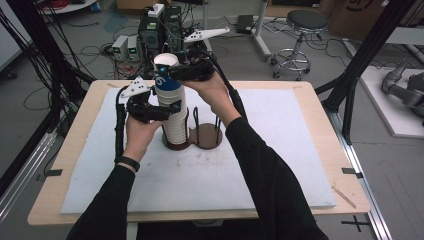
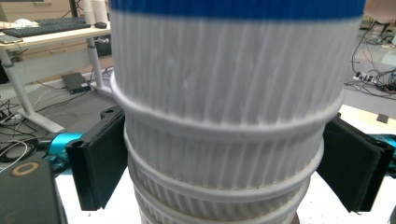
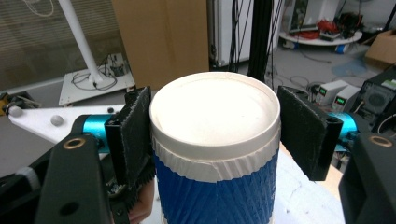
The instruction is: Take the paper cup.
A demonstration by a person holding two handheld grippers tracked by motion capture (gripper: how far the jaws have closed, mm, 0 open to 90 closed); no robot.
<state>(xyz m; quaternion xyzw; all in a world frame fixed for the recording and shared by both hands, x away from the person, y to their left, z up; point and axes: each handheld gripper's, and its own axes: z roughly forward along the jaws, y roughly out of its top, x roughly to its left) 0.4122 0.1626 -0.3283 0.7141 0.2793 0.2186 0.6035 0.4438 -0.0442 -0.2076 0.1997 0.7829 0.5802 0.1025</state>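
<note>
left gripper (image 2: pixel 224 163): clamps ribbed white cup stack (image 2: pixel 224 140) | right gripper (image 3: pixel 215 135): clenches blue ridged cup (image 3: pixel 215 186)

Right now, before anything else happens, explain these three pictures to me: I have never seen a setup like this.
A person sits at a table covered with a white mat and holds a hand-operated pair of tongs in each hand; there is no robot arm. The wide picture comes from a camera above the table. The other two come from small cameras riding on each pair of tongs, looking along their black jaws. On the mat stands a brown cup holder with a tall stack of white ribbed paper cups in it. The left tongs clamp the stack partway up. The right tongs grip the top cup, blue with a white rim.
</note>
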